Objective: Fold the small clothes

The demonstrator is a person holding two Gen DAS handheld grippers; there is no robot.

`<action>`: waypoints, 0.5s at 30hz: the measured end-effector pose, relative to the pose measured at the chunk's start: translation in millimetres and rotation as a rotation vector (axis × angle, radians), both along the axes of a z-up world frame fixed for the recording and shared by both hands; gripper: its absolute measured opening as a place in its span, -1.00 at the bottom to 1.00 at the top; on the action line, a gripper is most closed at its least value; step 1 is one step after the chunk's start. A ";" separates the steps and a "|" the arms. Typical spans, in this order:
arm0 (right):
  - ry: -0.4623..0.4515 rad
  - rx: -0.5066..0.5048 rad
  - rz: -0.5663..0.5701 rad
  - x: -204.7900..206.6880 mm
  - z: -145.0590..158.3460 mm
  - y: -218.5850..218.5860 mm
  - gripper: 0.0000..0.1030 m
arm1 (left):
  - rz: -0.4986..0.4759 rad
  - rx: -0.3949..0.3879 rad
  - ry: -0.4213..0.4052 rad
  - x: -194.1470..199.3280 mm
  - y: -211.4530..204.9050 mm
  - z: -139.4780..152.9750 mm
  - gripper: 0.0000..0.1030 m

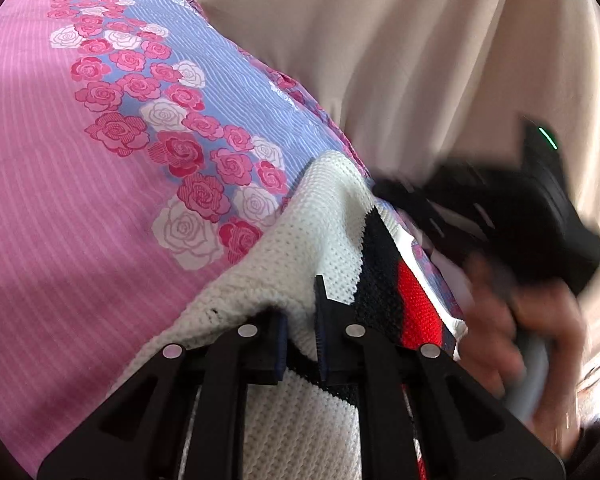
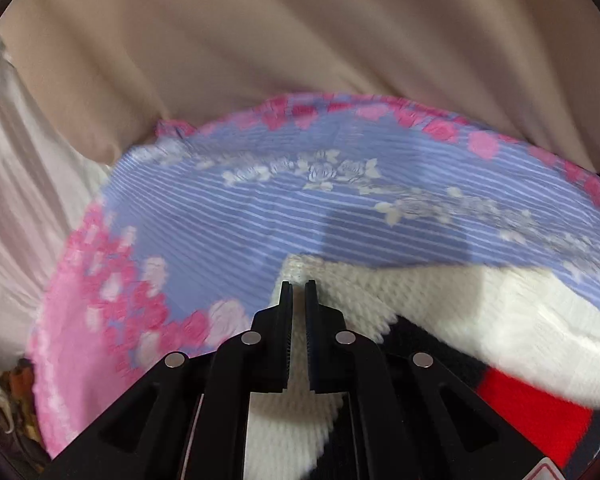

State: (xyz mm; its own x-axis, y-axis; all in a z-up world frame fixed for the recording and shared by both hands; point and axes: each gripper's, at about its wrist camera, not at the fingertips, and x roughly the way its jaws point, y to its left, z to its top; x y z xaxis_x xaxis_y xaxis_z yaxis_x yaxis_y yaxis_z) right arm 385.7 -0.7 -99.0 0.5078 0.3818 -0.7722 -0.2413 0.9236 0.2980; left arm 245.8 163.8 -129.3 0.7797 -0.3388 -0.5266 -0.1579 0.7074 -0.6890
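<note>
A white knit garment (image 1: 300, 240) with black and red stripes lies on a pink and blue rose-print sheet (image 1: 60, 184). My left gripper (image 1: 300, 322) is shut on a fold of the white knit. In the left wrist view my right gripper (image 1: 500, 216) shows blurred at the right, held by a hand (image 1: 512, 320). In the right wrist view my right gripper (image 2: 299, 286) is nearly closed on the corner of the knit garment (image 2: 440, 308), whose red stripe (image 2: 532, 412) shows at the lower right.
The sheet (image 2: 260, 220) covers a bed. A beige curtain (image 1: 380, 60) hangs behind it and also shows in the right wrist view (image 2: 300, 40). A pale pink cloth (image 2: 16, 168) lies at the left.
</note>
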 end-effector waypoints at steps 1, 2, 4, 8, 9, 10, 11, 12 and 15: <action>-0.009 -0.007 -0.030 -13.5 2.5 -13.9 -0.92 | 0.000 0.000 0.001 1.5 -0.4 0.1 -0.78; -0.016 -0.004 -0.064 -29.5 3.4 -31.3 -0.90 | 0.000 0.002 0.002 2.1 -0.9 0.2 -0.79; -0.045 -0.006 -0.176 -74.4 4.9 -78.9 -0.89 | 0.000 0.007 0.006 5.5 -1.6 0.2 -0.79; -0.064 -0.033 -0.514 -177.8 0.1 -193.5 -0.56 | -0.001 0.018 0.013 8.0 -3.1 0.8 -0.79; -0.046 -0.039 -0.609 -202.7 -4.1 -224.7 -0.50 | -0.001 0.019 0.013 8.4 -3.4 1.3 -0.79; -0.031 -0.047 -0.663 -217.2 -7.5 -244.9 -0.48 | 0.000 0.020 0.014 8.9 -3.4 1.5 -0.79; -0.031 -0.047 -0.663 -217.2 -7.5 -244.9 -0.45 | -0.001 0.020 0.014 8.4 -4.1 1.7 -0.79; -0.016 -0.063 -0.703 -227.0 -10.9 -261.4 -0.42 | -0.001 0.020 0.013 8.6 -3.9 1.8 -0.79; 0.006 -0.052 -0.693 -232.5 -18.5 -287.1 -0.43 | -0.001 0.021 0.014 8.5 -3.9 1.6 -0.79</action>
State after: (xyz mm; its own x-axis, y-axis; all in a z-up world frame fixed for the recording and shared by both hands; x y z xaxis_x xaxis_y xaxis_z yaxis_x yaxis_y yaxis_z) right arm 153.2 -287.8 -117.6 0.6169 -0.0666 -0.7842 0.4104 0.8775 0.2483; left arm 254.3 159.9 -127.8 0.7719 -0.3283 -0.5444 -0.1667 0.7218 -0.6717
